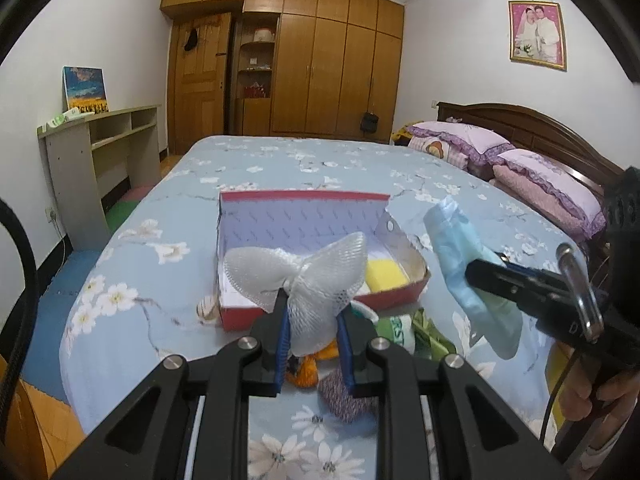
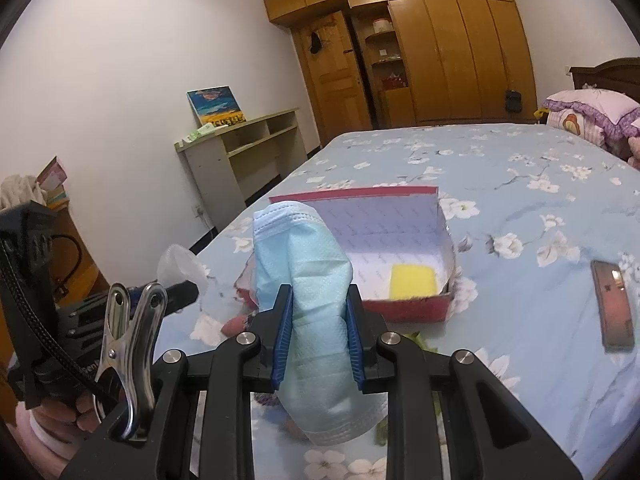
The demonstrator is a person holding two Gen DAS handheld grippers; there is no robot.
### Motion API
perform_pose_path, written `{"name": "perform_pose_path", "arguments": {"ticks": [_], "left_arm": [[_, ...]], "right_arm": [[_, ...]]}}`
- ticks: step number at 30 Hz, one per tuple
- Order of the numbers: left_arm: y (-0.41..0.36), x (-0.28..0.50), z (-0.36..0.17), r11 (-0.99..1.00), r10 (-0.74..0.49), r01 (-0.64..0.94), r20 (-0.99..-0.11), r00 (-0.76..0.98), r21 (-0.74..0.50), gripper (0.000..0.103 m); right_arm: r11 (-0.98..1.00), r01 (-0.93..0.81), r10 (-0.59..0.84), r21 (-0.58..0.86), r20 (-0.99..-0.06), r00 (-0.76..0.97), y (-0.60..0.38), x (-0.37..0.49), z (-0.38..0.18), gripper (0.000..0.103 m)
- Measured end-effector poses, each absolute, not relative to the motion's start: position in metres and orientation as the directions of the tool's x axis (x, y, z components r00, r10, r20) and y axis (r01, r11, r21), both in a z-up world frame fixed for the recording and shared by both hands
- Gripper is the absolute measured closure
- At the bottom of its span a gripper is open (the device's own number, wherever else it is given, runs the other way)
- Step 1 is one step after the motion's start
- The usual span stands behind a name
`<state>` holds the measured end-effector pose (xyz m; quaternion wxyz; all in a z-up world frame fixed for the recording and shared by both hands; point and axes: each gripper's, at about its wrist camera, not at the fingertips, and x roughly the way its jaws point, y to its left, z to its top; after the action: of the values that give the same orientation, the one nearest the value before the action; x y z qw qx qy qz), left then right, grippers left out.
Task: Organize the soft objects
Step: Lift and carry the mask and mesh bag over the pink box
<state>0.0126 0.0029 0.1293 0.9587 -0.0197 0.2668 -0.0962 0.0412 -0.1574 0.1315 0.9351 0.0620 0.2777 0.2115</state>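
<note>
A red open box (image 1: 320,304) (image 2: 404,308) lies on the blue floral bed, with a yellow sponge (image 1: 386,274) (image 2: 412,281) inside. My left gripper (image 1: 312,300) is shut on a white foam net sleeve (image 1: 316,280), held just in front of the box's near wall. My right gripper (image 2: 320,300) is shut on a light blue face mask (image 2: 308,264), held above the bed to the near left of the box; the mask also shows in the left wrist view (image 1: 468,268). Under the left gripper lie an orange soft thing (image 1: 306,370), a purple knitted piece (image 1: 344,396) and a green item (image 1: 408,330).
A phone (image 2: 612,308) lies on the bed right of the box. Purple pillows (image 1: 516,168) and the headboard stand at the right. A grey shelf desk (image 1: 100,148) stands along the left wall, wooden wardrobes at the back.
</note>
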Motion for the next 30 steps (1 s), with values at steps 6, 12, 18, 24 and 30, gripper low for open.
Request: {"name": "perform_pose_path", "arguments": {"ticks": [6,12,18,24,30], "left_arm": [[-0.002,0.031,0.136,0.98,-0.195,0.184,-0.5,0.844,-0.071,0.081],[-0.003,0.059,0.131,0.98,-0.195,0.182,-0.518,0.833,-0.076,0.081],[0.0,0.085,0.119,0.981,-0.192,0.174,-0.546,0.816,-0.085,0.081],[0.004,0.111,0.104,0.983,-0.183,0.161,-0.576,0.797,-0.089,0.081],[0.006,0.138,0.084,0.987,-0.157,0.142,-0.609,0.777,-0.073,0.081]], "right_arm": [[0.914,-0.35,0.404,0.204,-0.509,0.76,-0.157,0.059,0.135,0.078],[0.925,-0.339,0.377,0.172,-0.525,0.763,-0.155,0.081,0.137,0.078],[0.935,-0.321,0.35,0.152,-0.538,0.767,-0.155,0.105,0.135,0.078],[0.942,-0.302,0.33,0.145,-0.557,0.762,-0.157,0.13,0.126,0.077],[0.947,-0.289,0.315,0.139,-0.577,0.753,-0.158,0.156,0.114,0.077]]}}
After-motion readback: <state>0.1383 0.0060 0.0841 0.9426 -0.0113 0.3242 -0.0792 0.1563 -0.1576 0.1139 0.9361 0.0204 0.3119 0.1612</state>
